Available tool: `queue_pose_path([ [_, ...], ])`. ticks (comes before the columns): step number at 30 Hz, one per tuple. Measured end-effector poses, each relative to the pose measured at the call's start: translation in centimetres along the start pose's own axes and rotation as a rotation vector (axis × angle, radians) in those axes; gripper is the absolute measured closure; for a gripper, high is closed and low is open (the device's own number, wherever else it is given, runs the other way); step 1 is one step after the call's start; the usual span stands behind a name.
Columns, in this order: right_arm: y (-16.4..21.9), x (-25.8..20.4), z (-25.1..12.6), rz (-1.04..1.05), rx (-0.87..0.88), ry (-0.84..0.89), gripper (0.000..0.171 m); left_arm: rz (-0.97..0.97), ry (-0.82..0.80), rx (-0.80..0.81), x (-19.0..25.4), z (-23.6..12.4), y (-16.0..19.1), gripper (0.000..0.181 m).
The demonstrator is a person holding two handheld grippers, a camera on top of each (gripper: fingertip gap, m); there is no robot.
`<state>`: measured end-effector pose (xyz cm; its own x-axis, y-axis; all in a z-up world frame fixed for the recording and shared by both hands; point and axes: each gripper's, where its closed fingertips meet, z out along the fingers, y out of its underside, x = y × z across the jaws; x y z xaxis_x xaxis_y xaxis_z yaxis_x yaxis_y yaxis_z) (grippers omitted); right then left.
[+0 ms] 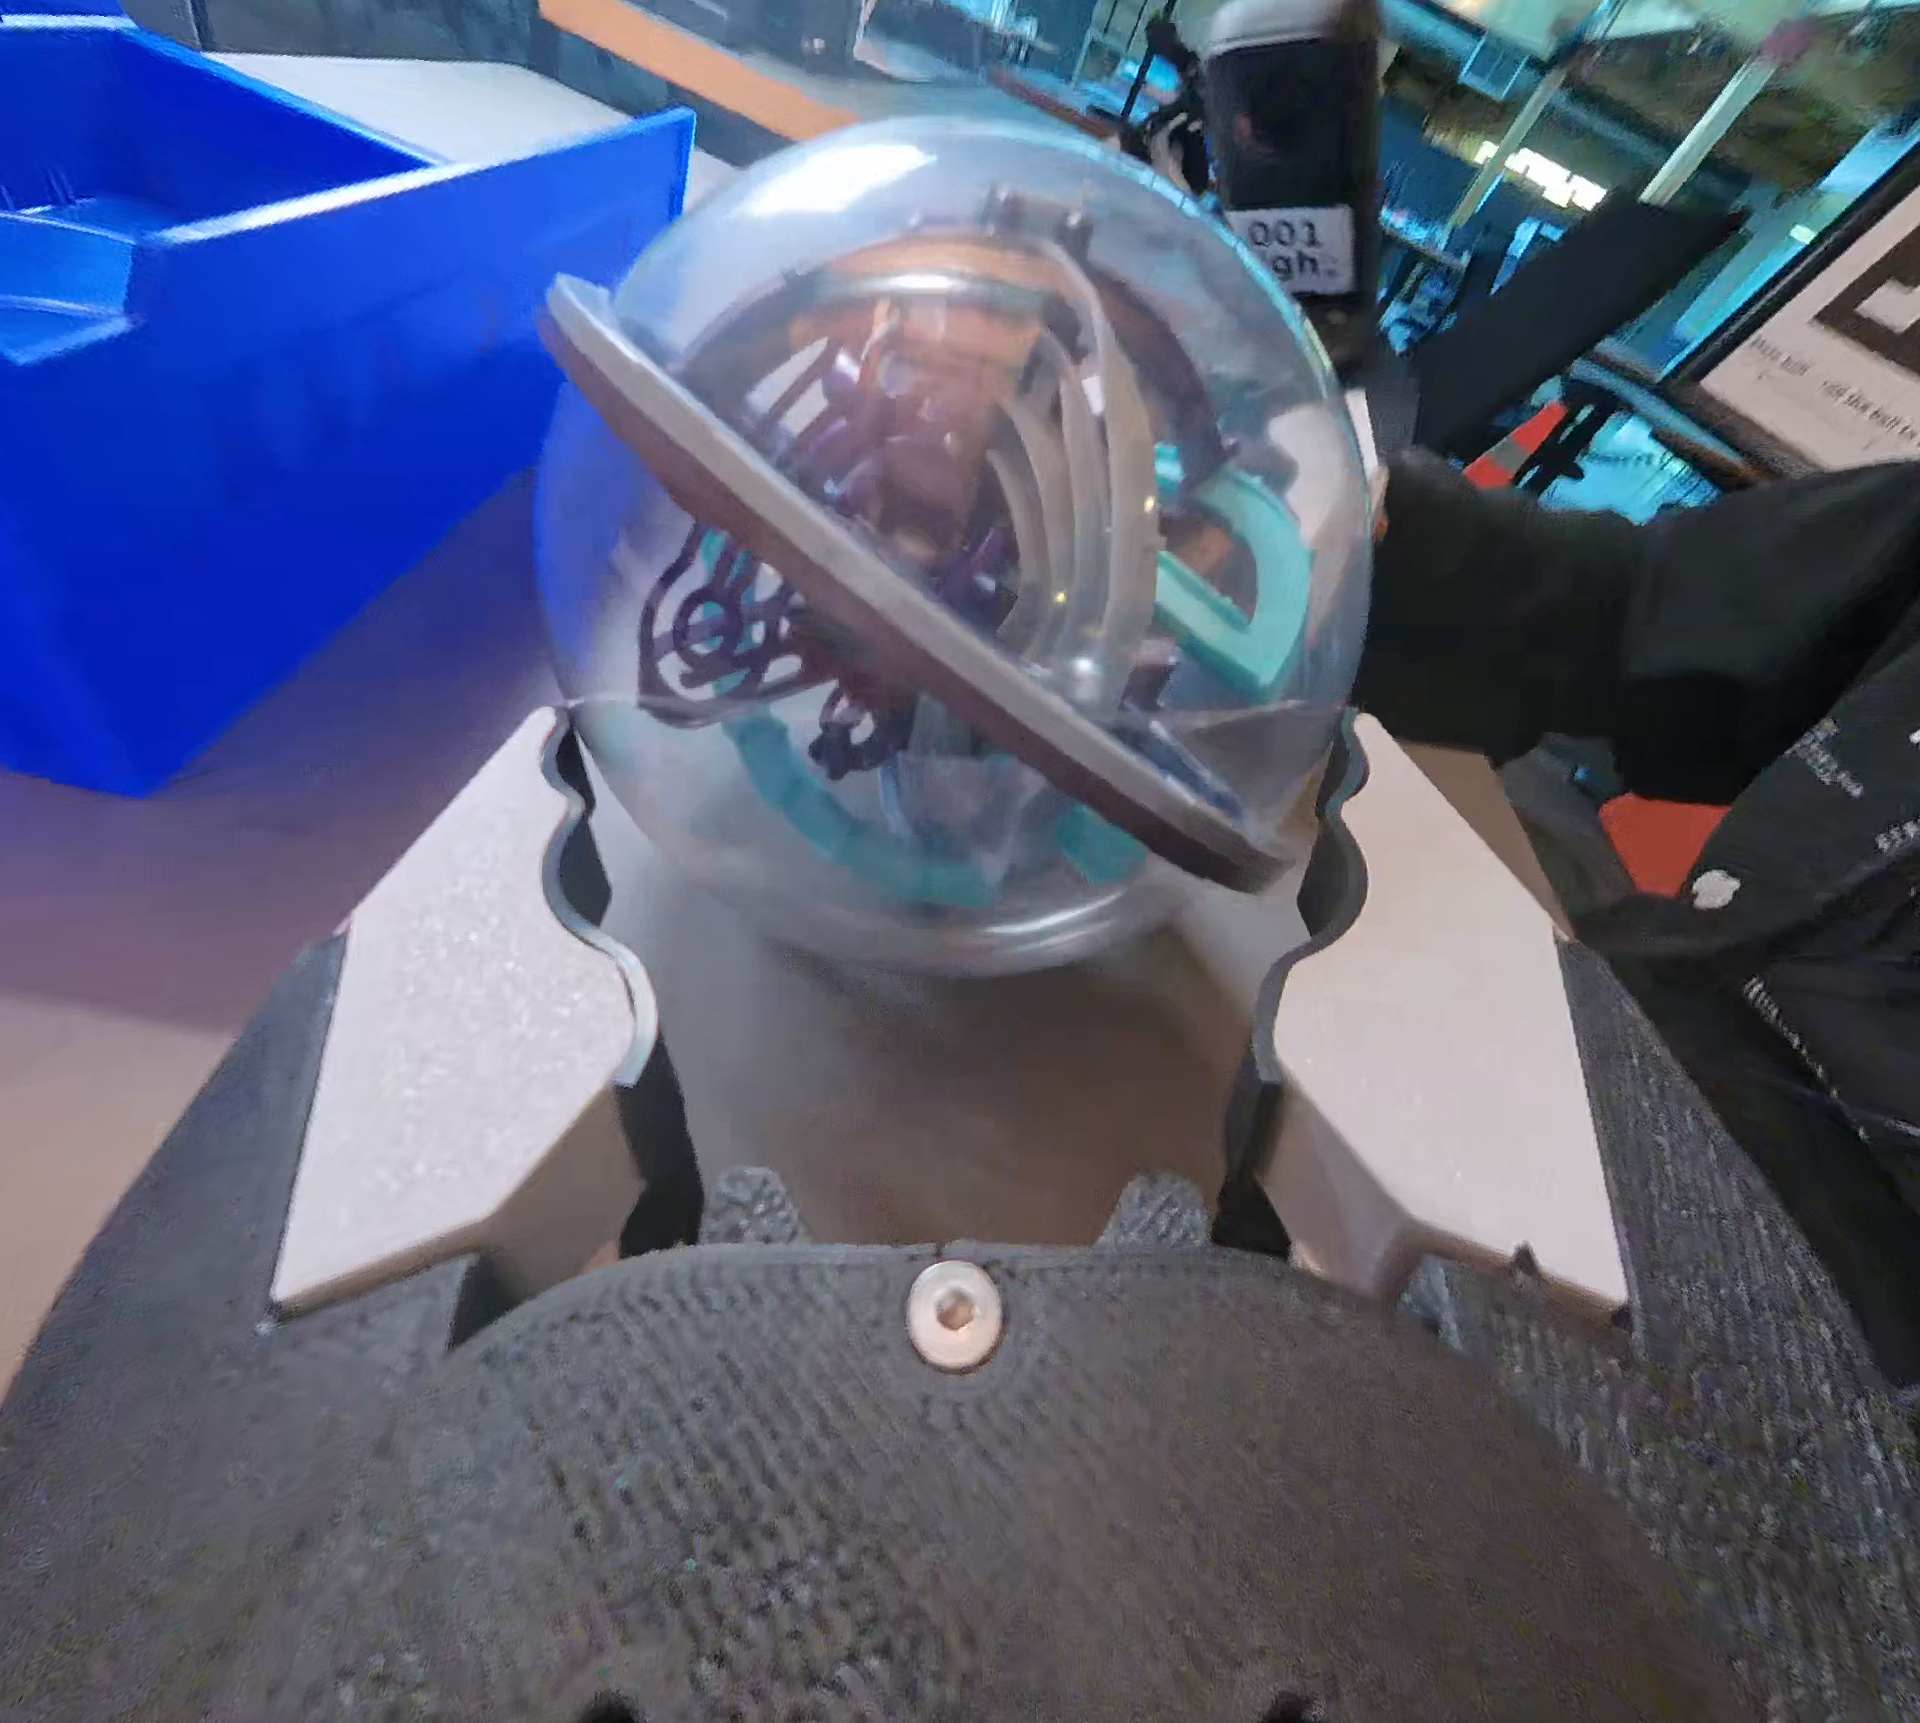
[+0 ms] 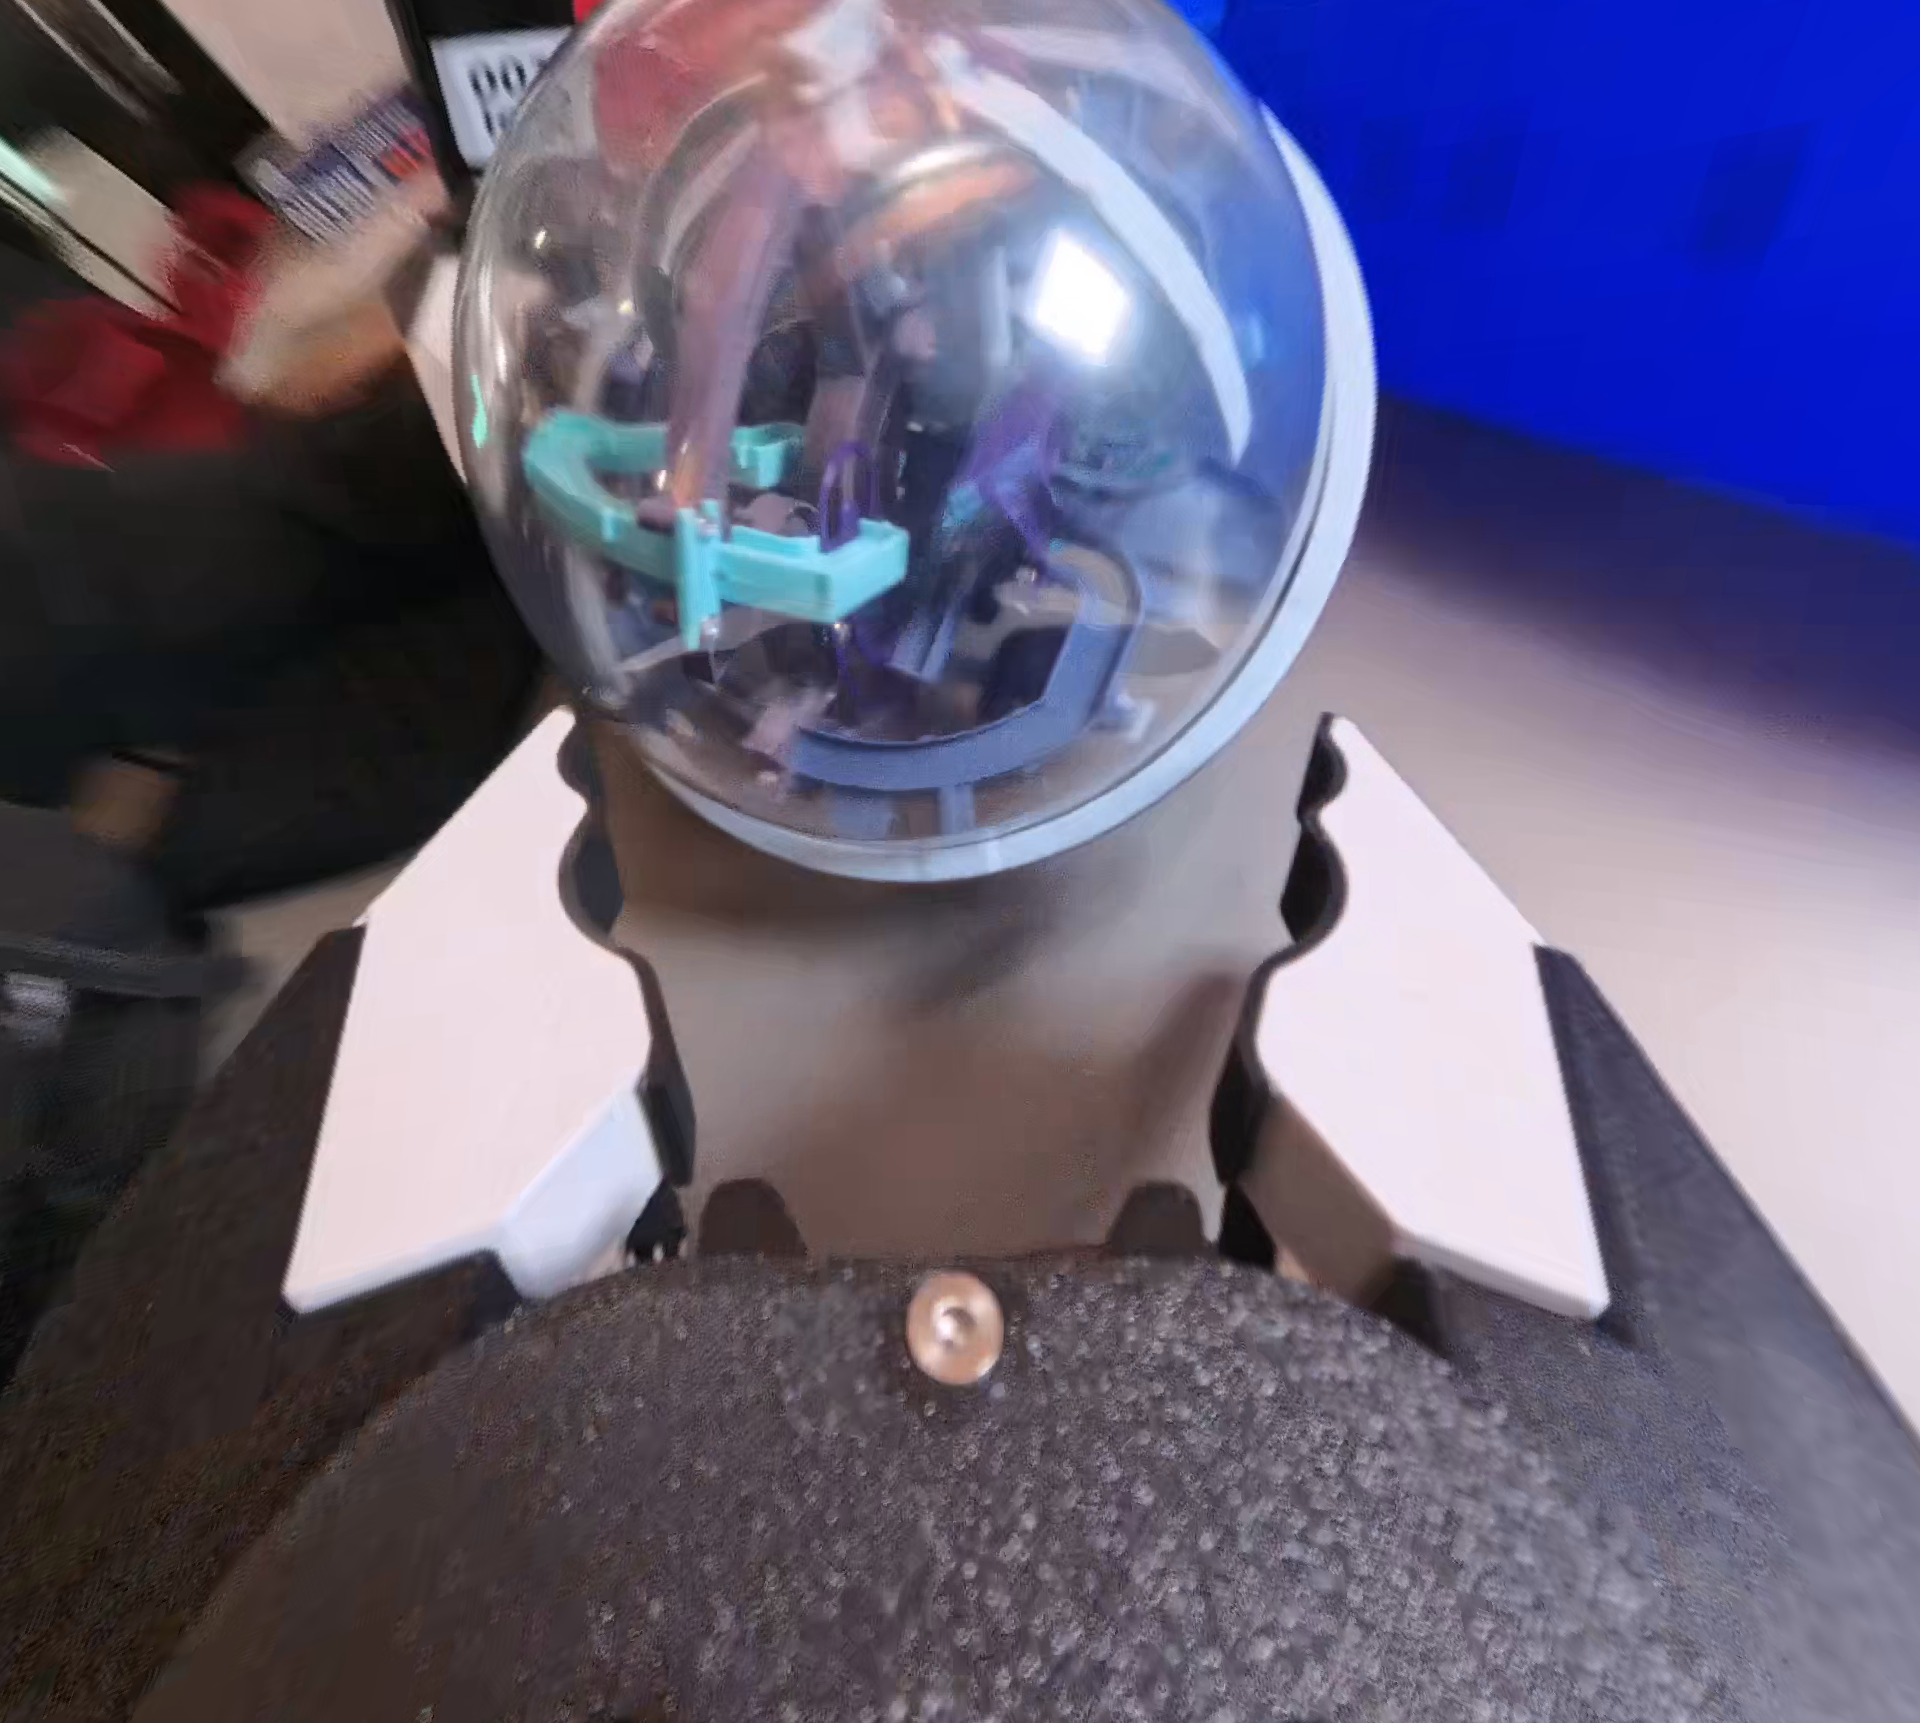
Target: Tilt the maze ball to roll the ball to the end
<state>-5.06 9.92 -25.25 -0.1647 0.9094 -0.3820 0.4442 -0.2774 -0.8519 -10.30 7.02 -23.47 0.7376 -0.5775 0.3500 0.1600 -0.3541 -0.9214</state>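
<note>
Both the left gripper (image 1: 954, 738) and right gripper (image 2: 951, 738) hug the clear maze ball (image 1: 951, 546) (tipped sideways) beside a blue bin (image 1: 260, 343).

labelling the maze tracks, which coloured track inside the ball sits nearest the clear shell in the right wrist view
The teal track inside the maze ball, at its left side against the shell; the dark blue-grey curved track lies lower, toward the bottom rim.

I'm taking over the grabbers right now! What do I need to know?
Left gripper: wide, fingertips against the maze ball's sides.
Right gripper: ball between its tips too; contact unclear.
Maze ball: tipped, rim slanting, over the table, beside the blue bin.
Done: ball picked up and tipped.
Left: the small ball inside is too blurred to spot; find it, then probably tilt gently toward the end.
</note>
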Motion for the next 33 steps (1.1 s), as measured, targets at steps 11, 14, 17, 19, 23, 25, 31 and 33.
queue_pose_path([
  [11,-4.0,0.6,-0.5,-0.637,0.168,0.253,0.036,-0.062,-0.055,0.066,-1.0,1.6,-3.0,0.053],
  [14,-3.7,1.5,-0.8,-0.445,0.182,0.189,0.036,0.031,-0.059,0.094,-0.6,1.9,-3.3,0.049],
  [17,-3.8,1.8,-1.0,-0.231,0.215,0.105,0.036,0.229,-0.083,0.038,-0.5,2.4,-1.7,0.042],
  [19,-4.2,2.0,-1.1,-0.13,0.239,0.077,0.036,0.331,-0.14,-0.03,-1.2,3.0,-0.3,0.041],
  [23,-4.0,1.5,-0.9,-0.001,0.234,0.015,0.036,0.403,-0.185,0.012,-1.1,2.9,-1.0,0.041],
  [25,-3.7,1.1,-0.9,0.034,0.225,-0.017,0.037,0.386,-0.163,0.03,-0.7,2.5,-1.3,0.042],
  [31,-4.3,-0.3,-2.0,-0.296,0.26,0.032,0.032,0.339,-0.149,0.036,-0.7,2.3,-1.4,0.044],
  [33,-3.7,-0.2,-1.8,-0.468,0.219,0.109,0.031,0.323,-0.144,0.048,-0.8,2.3,-1.5,0.044],
])
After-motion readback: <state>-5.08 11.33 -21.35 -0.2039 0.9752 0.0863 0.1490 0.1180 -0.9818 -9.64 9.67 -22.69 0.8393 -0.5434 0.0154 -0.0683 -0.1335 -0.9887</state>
